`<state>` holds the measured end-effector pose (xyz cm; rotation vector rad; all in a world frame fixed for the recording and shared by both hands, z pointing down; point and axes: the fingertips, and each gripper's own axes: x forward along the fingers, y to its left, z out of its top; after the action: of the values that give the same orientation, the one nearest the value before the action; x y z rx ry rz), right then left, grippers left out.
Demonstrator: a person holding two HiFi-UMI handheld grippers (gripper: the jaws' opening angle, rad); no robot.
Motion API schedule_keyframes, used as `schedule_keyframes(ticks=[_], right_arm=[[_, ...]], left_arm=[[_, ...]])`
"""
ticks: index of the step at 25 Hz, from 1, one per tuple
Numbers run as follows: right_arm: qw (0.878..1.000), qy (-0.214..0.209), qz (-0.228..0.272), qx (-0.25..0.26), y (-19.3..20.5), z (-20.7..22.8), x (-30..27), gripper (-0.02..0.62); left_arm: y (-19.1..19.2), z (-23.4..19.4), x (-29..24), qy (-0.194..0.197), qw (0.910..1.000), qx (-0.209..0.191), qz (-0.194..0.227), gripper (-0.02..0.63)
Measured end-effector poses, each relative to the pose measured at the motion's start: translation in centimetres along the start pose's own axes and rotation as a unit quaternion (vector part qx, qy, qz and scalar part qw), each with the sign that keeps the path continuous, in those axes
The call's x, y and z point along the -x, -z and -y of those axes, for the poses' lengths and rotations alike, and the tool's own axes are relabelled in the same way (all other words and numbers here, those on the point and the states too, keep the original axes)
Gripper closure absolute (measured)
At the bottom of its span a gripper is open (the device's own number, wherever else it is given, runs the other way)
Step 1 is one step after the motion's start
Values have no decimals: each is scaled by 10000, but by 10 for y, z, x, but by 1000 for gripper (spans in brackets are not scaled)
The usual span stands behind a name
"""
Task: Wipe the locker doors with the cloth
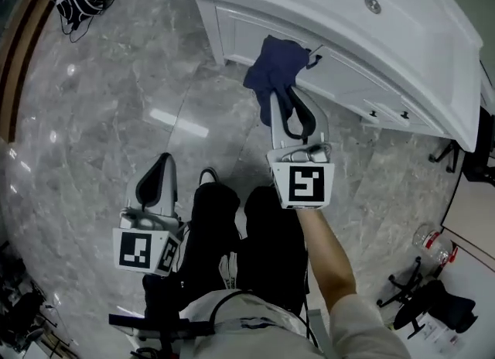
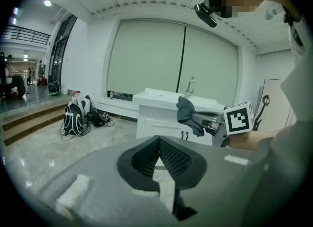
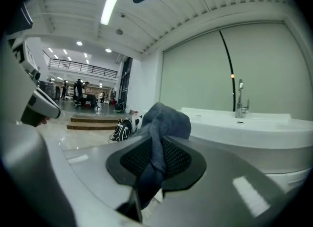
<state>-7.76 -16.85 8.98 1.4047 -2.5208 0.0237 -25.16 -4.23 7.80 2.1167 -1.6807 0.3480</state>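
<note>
Two hand-held grippers are in view above a grey polished marble floor (image 1: 116,87). The right gripper (image 1: 278,102), borne on a bare forearm (image 1: 332,264), reaches out toward a white vanity cabinet (image 1: 348,79). Its jaws are closed on a dark blue fabric cloth (image 1: 277,63). The right gripper view shows a fold of the cloth pinched between the two black ribbed pads (image 3: 178,160), with a bunched mass standing above the tips and a tail hanging below.

In the head view the bunched cloth lies over the cabinet front, just below the edge of the white washbasin top (image 1: 332,9) and beside the white panelled doors (image 1: 241,39). Whether it touches the front cannot be determined. The left gripper view places the cloth before the cabinet's upper part, level with the edge of the top.

The left gripper (image 1: 158,172) is held low and back, beside the person's dark-trousered legs (image 1: 216,226), well apart from the cabinet. Its jaws are together at the tips, with nothing between the pads.

A chrome tap (image 3: 240,101) stands on the washbasin top. A black backpack (image 2: 73,119) with loose cables lies on the floor to the left of the cabinet, near a low step. A clear plastic bottle (image 1: 433,243) is seen at the right edge of the head view.
</note>
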Motion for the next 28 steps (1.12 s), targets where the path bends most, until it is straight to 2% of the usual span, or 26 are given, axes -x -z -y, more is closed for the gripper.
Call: schedule_keyframes(ticks=[4, 8, 13, 17, 19, 22, 24, 28], right_arm=[[9976, -189, 277, 611, 48, -49, -55, 522], [9930, -195, 672, 949, 86, -67, -106, 522], [9812, -13, 1298, 1425, 108, -71, -172, 522], [9727, 286, 1478, 1764, 125, -58, -215, 522], [9721, 416, 1443, 1799, 136, -48, -232, 522], [9770, 566, 1345, 1557, 141, -24, -246, 522], [9791, 631, 1327, 1409, 141, -10, -246, 522], [9768, 866, 1331, 1439, 141, 7, -233, 522]], left_arm=[[69, -42, -23, -151, 9994, 145, 272, 604], [129, -67, -70, -129, 9973, 77, 725, 604], [193, -93, -114, -179, 9924, -53, 1214, 604], [238, -104, -141, -133, 9896, -44, 1432, 604], [254, -105, -150, -68, 9886, -43, 1501, 604], [266, -105, -154, 20, 9871, 10, 1601, 604], [270, -106, -152, 19, 9870, 56, 1604, 604], [266, -106, -147, 21, 9861, 15, 1661, 604]])
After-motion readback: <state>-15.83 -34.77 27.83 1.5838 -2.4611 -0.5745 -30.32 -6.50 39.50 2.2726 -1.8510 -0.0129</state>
